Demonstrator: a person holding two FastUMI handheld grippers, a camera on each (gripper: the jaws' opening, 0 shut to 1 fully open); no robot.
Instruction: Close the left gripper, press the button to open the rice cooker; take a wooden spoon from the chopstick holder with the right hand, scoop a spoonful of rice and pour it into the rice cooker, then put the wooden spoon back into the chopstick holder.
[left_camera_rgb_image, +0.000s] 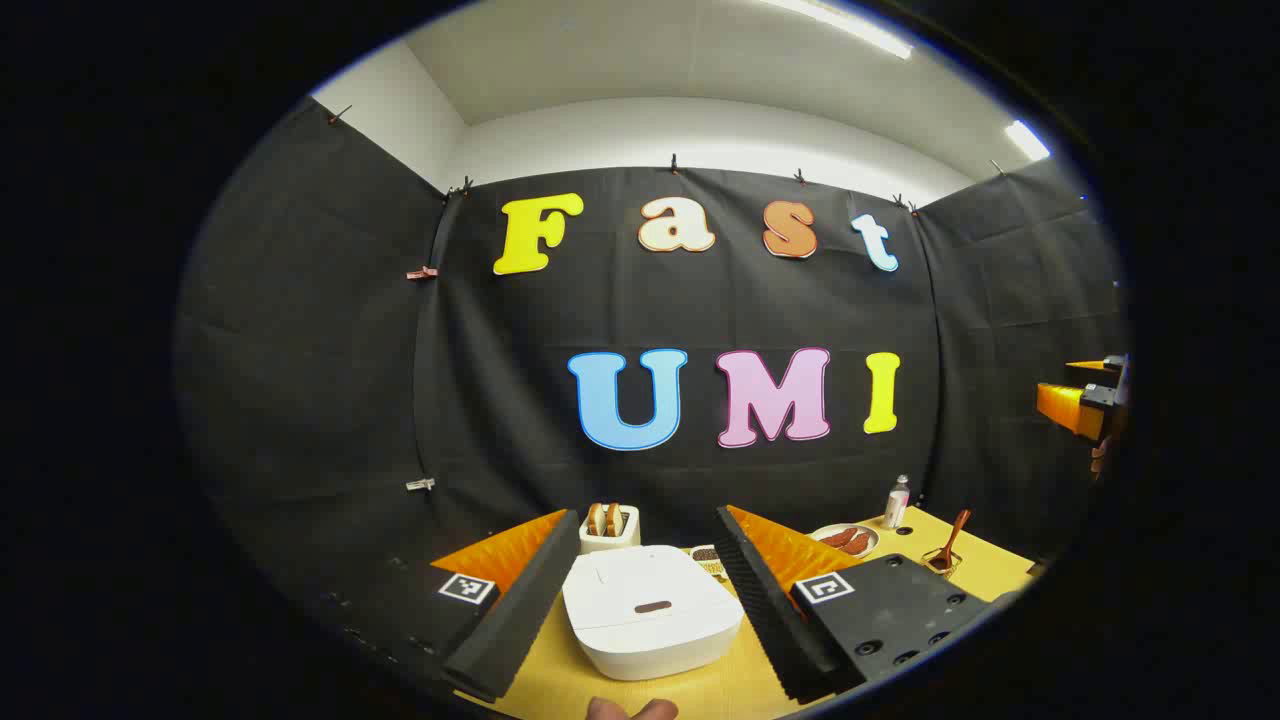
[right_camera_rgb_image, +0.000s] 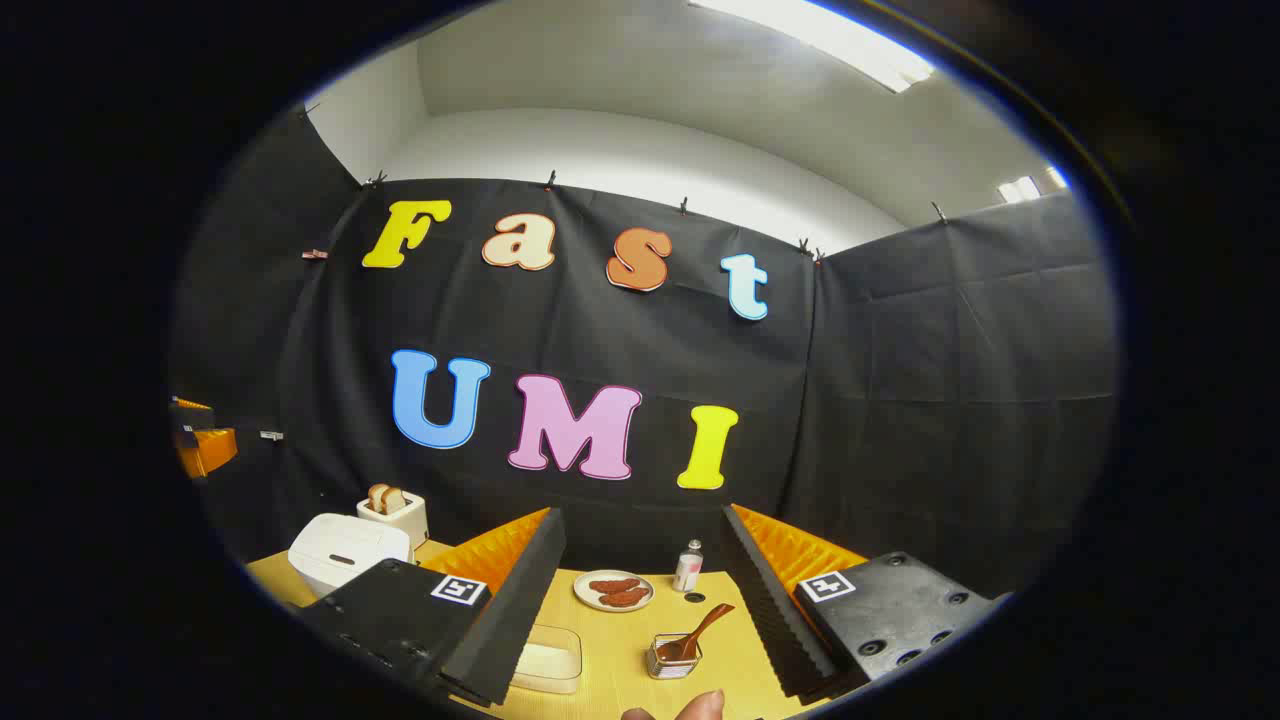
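Note:
The white rice cooker (left_camera_rgb_image: 650, 610) sits lid down on the yellow table, between the wide-apart fingers of my open left gripper (left_camera_rgb_image: 647, 522); its oval button (left_camera_rgb_image: 652, 607) faces me. The cooker (right_camera_rgb_image: 345, 550) also appears at the left in the right gripper view. A wooden spoon (right_camera_rgb_image: 703, 625) leans in the small chopstick holder (right_camera_rgb_image: 672, 655), just ahead of my open right gripper (right_camera_rgb_image: 642, 520), which holds nothing. A clear container of rice (right_camera_rgb_image: 548, 660) lies by that gripper's left finger. From the left gripper view, the spoon (left_camera_rgb_image: 955, 535) is at the table's right.
A toaster (left_camera_rgb_image: 609, 528) with bread stands behind the cooker. A plate of sausages (right_camera_rgb_image: 613, 590) and a small bottle (right_camera_rgb_image: 687, 565) sit at the back of the table. The other gripper (left_camera_rgb_image: 1085, 400) hangs at the far right edge. Black cloth walls enclose the table.

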